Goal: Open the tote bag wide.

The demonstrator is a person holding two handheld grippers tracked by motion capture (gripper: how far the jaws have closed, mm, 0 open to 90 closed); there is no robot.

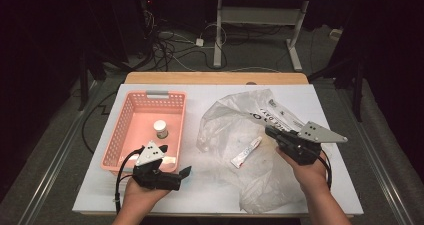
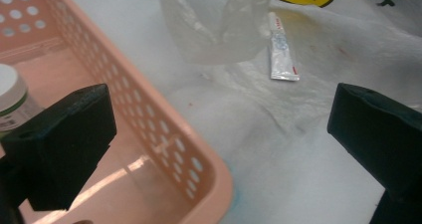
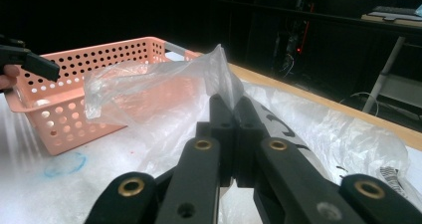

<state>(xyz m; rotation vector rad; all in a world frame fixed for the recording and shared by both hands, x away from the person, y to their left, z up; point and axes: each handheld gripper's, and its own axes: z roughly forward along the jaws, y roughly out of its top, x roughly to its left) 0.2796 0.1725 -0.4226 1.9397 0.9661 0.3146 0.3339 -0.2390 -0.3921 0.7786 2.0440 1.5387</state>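
A clear plastic bag (image 1: 250,120) with black print lies spread over the white table's right half. My right gripper (image 1: 270,131) is shut on a fold of its film and holds it raised; in the right gripper view the jaws (image 3: 231,104) pinch the film. A small white tube (image 1: 245,152) lies in the bag's folds, and I cannot tell whether it is inside or on top. My left gripper (image 1: 182,176) hovers open and empty at the pink basket's near right corner (image 2: 219,184). The tube (image 2: 281,50) lies ahead of it.
The pink perforated basket (image 1: 125,135) stands on the left half and holds a small white jar (image 1: 161,129). The jar (image 2: 10,102) sits behind my left jaw. A wooden strip (image 1: 215,78) edges the table's far side, with cables and desk legs on the floor beyond.
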